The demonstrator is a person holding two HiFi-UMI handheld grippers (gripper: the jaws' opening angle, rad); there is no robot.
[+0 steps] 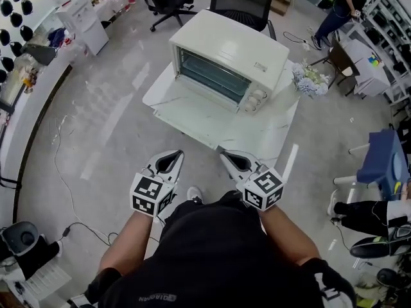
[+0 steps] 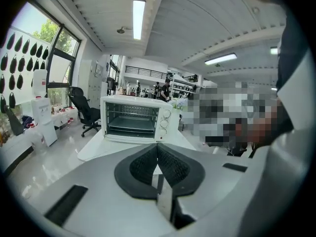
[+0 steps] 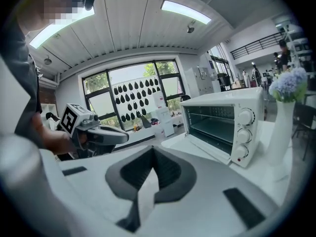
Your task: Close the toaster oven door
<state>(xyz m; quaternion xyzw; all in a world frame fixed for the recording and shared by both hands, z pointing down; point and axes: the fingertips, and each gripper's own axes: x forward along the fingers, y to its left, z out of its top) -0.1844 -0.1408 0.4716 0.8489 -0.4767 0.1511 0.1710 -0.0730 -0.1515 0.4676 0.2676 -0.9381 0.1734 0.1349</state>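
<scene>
The cream toaster oven (image 1: 228, 59) stands on a white marble table (image 1: 270, 140). Its door (image 1: 192, 111) hangs open, lying flat toward me, and the wire rack inside shows. In the left gripper view the toaster oven (image 2: 133, 120) is straight ahead; in the right gripper view the toaster oven (image 3: 224, 127) is ahead to the right. My left gripper (image 1: 176, 154) and right gripper (image 1: 225, 154) are held side by side short of the table's near edge. Both are shut and empty, and neither touches the oven.
A vase of pale flowers (image 1: 309, 79) stands on the table right of the oven. Two black office chairs (image 1: 241, 2) are behind the table. A white water dispenser (image 1: 83, 21) is at far left, cables (image 1: 61, 172) trail on the floor, and a person (image 1: 340, 8) stands far right.
</scene>
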